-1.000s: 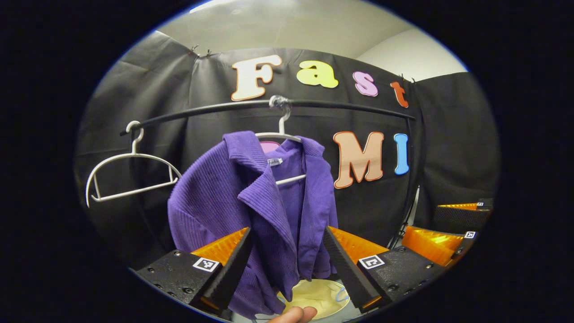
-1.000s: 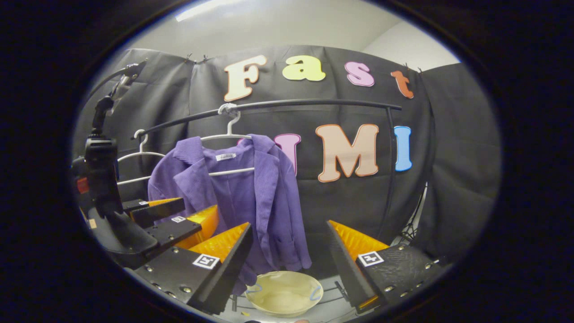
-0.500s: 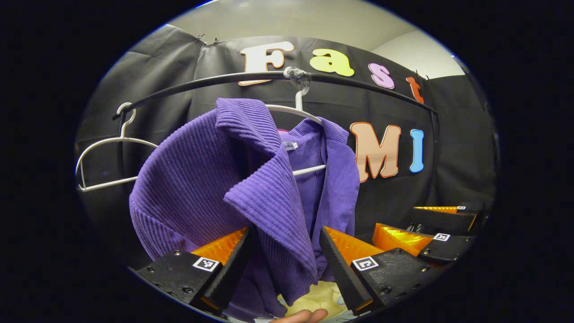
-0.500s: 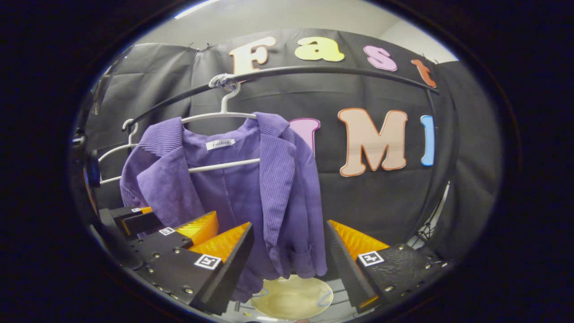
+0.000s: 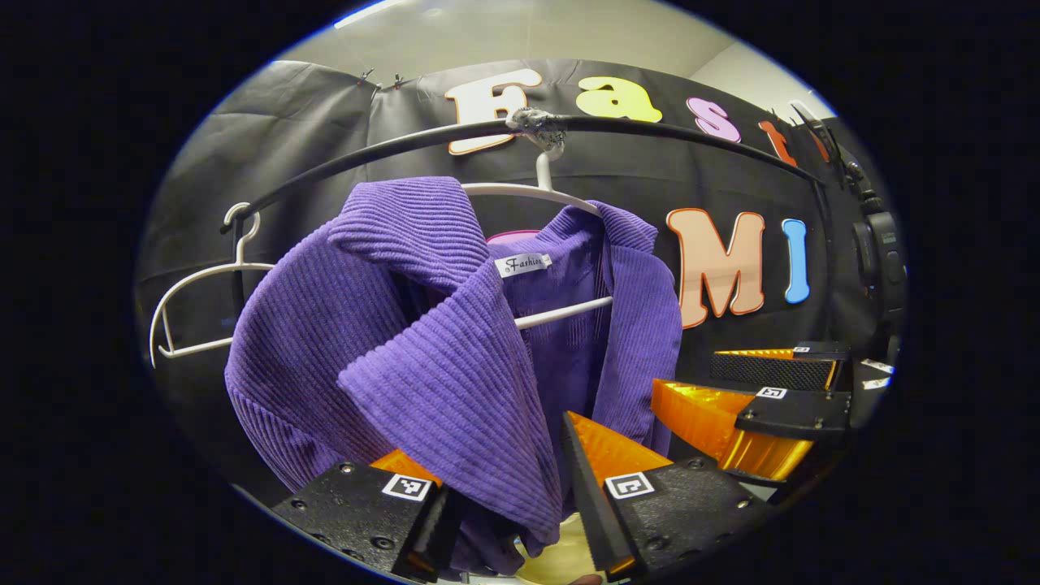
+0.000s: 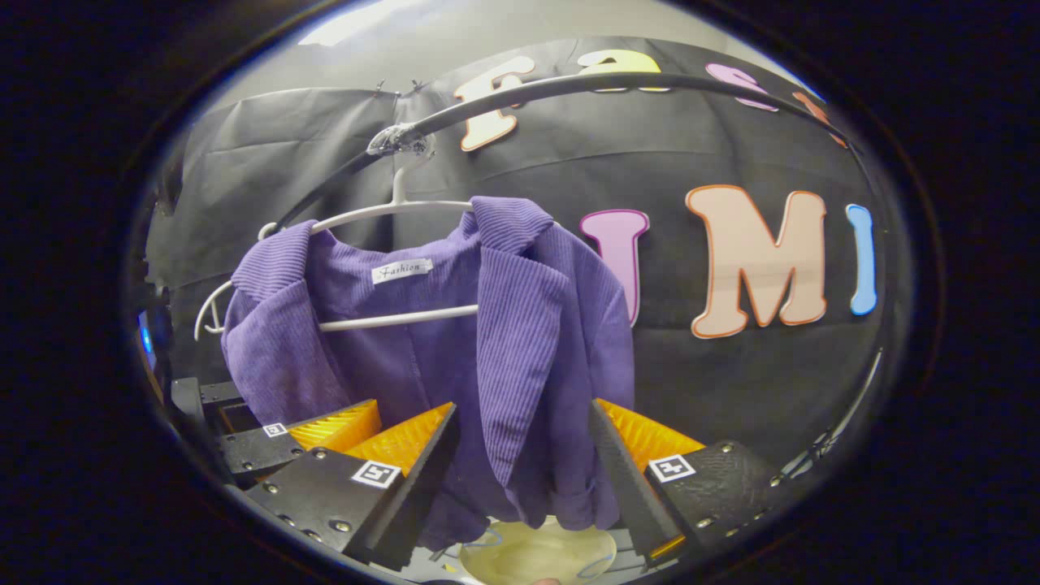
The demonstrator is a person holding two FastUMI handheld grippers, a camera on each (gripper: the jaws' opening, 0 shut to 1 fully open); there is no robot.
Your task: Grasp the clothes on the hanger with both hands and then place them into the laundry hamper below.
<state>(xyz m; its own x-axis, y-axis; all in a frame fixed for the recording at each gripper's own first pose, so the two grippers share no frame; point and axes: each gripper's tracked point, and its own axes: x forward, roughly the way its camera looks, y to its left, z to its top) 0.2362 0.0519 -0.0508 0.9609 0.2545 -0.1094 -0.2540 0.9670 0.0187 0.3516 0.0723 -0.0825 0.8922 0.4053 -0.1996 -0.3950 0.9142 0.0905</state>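
Both grippers have closed in on the purple jacket [image 6: 455, 341], still on its hanger [image 6: 390, 210] — left gripper [image 5: 504, 508] fingers apart around the lapel, seemingly narrowing; right gripper [image 6: 524, 463] fingers apart (hamper [image 6: 536, 556] below).

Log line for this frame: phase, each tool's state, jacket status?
phase: reach | left tool: open around purple jacket lapel | right tool: open at jacket front | jacket: on hanger

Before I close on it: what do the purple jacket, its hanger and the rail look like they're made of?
Purple jacket: soft ribbed fabric, likely corduroy; fine parallel ridges, matte, folds limply. White hanger: thin smooth rods, probably coated wire or plastic; the look leaves it open. Black rail: smooth, slightly glossy tube, probably painted metal; something pale is wrapped around it where the hook hangs.
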